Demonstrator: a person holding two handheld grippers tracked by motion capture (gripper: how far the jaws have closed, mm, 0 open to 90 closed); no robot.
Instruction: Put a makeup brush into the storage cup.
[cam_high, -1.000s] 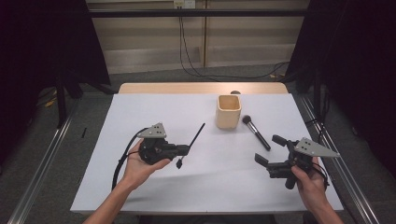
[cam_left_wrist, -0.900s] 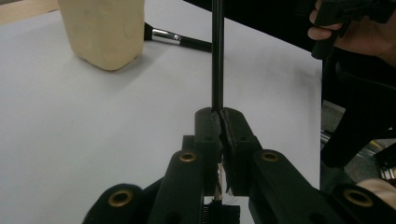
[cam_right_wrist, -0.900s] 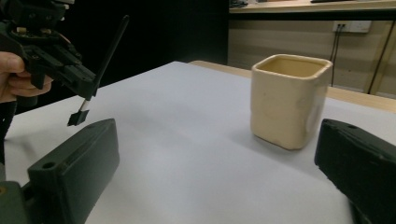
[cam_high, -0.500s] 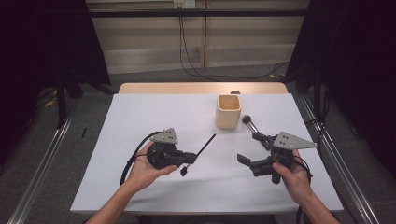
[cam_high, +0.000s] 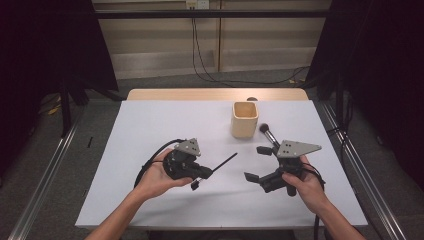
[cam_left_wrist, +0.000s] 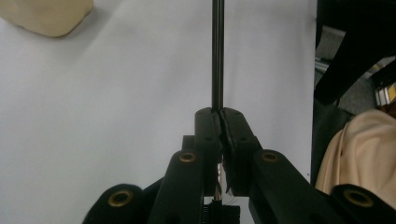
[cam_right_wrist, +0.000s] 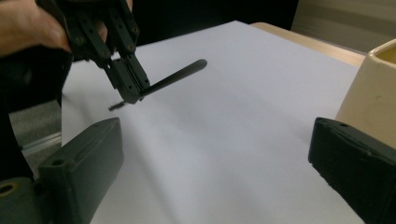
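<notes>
My left gripper (cam_high: 206, 172) is shut on a slim black brush (cam_high: 225, 161) above the white table's front middle; its long handle points up and right, and a short end sticks out below the jaws. In the left gripper view the jaws of the left gripper (cam_left_wrist: 219, 116) clamp the brush handle (cam_left_wrist: 217, 56), which runs straight ahead. My right gripper (cam_high: 255, 162) stands wide open a little to the right, facing the left one, with nothing between its jaws. The right gripper view shows the right gripper (cam_right_wrist: 215, 135) open, with the left gripper (cam_right_wrist: 133, 95) and the brush handle (cam_right_wrist: 177, 77) beyond it.
A beige square cup (cam_high: 245, 119) stands upright at the back middle of the white table (cam_high: 150, 130), also seen as the cup (cam_right_wrist: 373, 93) at the right. A second brush (cam_high: 268, 134) with a dark round head lies just right of the cup.
Both hands have moved toward the table's middle. The left gripper carried the slim brush rightward; the right gripper came left and now faces the brush with its jaws wide apart.
</notes>
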